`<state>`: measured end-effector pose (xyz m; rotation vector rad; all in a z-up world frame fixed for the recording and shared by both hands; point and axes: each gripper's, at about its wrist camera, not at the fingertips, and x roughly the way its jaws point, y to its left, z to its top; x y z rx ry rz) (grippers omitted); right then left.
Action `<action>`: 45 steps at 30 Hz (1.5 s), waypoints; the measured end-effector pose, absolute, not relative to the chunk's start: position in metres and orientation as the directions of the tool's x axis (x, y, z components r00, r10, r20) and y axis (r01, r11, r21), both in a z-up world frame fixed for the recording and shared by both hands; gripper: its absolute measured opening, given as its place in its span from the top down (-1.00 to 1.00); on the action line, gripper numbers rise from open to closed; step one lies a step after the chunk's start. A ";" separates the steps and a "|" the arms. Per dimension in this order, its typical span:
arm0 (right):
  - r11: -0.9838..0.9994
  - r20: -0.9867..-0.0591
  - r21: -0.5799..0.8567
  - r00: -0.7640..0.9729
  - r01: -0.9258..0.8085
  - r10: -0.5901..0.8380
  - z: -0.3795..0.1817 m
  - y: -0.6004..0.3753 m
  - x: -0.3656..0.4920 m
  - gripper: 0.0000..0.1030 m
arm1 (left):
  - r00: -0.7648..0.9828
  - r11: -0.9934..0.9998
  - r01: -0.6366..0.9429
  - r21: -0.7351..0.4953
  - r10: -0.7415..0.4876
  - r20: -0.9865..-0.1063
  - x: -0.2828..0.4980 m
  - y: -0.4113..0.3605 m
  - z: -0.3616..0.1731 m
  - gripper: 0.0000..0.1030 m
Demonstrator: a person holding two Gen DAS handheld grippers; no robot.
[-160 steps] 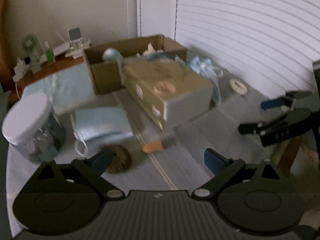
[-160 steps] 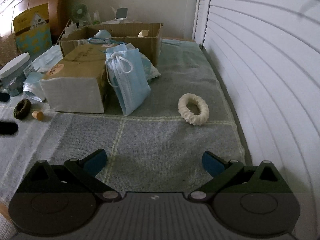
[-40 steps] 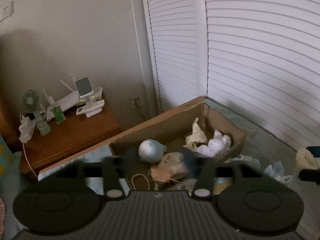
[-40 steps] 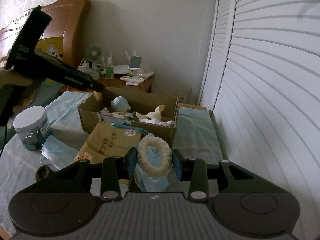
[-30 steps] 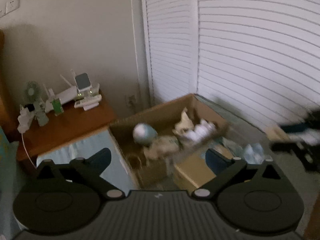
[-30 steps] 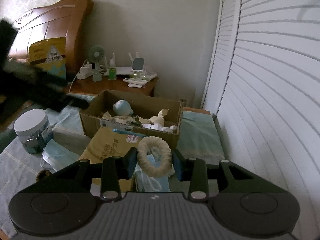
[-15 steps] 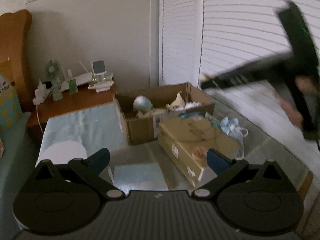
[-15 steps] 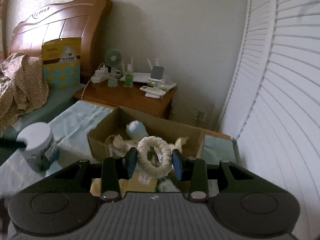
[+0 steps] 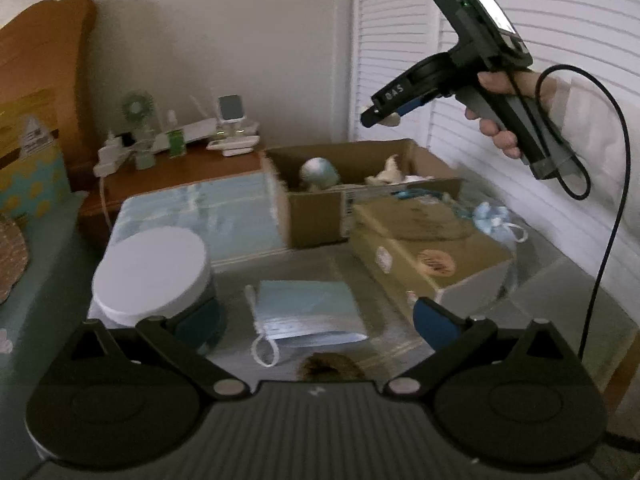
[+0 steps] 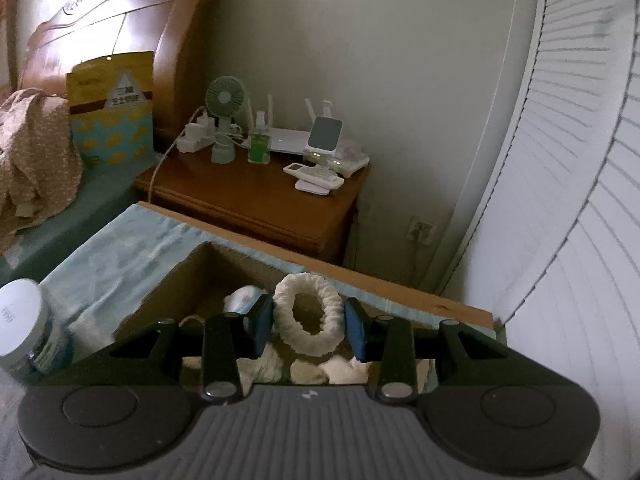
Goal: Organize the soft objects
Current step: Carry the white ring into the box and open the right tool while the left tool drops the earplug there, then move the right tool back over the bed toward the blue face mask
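We find the open cardboard box [image 9: 320,208] at the far end of the bed surface, beside the wooden nightstand [image 10: 256,196]. It contains a pale blue round soft item [image 9: 319,173] and several cream and white soft pieces [image 9: 394,174]. In front of it lies a closed tan box [image 9: 424,248], with a loose blue mask [image 9: 494,218] at its far side. A white-lidded jar [image 9: 154,280] stands to the left; its contents cannot be made out. A folded blue face mask [image 9: 308,314] lies flat between jar and tan box, and a dark brown fuzzy ring [image 9: 330,368] sits just below it.

The right tool [image 10: 309,326] hangs over the cardboard box, its pads pressed against both sides of a cream scrunchie [image 10: 309,314]. The scrunchie is a ruched, fluffy fabric loop, held upright above the box interior. The left tool [image 9: 316,316] is spread wide with nothing between its pads, above the folded mask.
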<state>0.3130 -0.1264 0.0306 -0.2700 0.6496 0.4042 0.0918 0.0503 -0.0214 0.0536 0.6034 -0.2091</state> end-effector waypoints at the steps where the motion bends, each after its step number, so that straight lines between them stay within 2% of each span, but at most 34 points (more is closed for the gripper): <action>1: 0.888 -0.634 -0.116 0.721 -0.445 0.278 0.030 -0.125 0.317 -0.03 | 0.804 0.979 0.203 -0.010 -0.173 -0.569 0.092 0.052 -0.022 -0.99; 3: 0.896 -0.627 -0.129 0.735 -0.426 0.259 0.027 -0.125 0.323 -0.71 | 0.809 0.983 0.185 -0.004 -0.154 -0.567 0.092 0.055 -0.022 -0.99; 6: 0.901 -0.607 -0.141 0.755 -0.411 0.249 0.026 -0.127 0.320 -0.97 | 0.809 0.983 0.182 -0.007 -0.154 -0.568 0.092 0.058 -0.023 -0.99; 15: 0.899 -0.599 -0.171 0.767 -0.402 0.229 0.034 -0.136 0.290 -1.00 | 0.811 0.980 0.199 0.000 -0.165 -0.562 0.088 0.055 -0.023 -0.99; 29: 0.937 -0.571 -0.137 0.798 -0.323 0.192 0.037 -0.171 0.209 -1.00 | 0.807 0.977 0.211 0.016 -0.165 -0.568 0.077 0.048 -0.025 -0.99; 36: 0.967 -0.582 -0.106 0.803 -0.231 0.128 0.019 -0.194 0.174 -1.00 | 0.800 0.977 0.210 0.028 -0.155 -0.580 0.074 0.045 -0.029 -0.99; 45: 0.983 -0.641 -0.053 0.761 -0.178 0.104 -0.019 -0.203 0.164 -1.00 | 0.799 0.973 0.225 0.058 -0.150 -0.582 0.068 0.035 -0.030 -0.99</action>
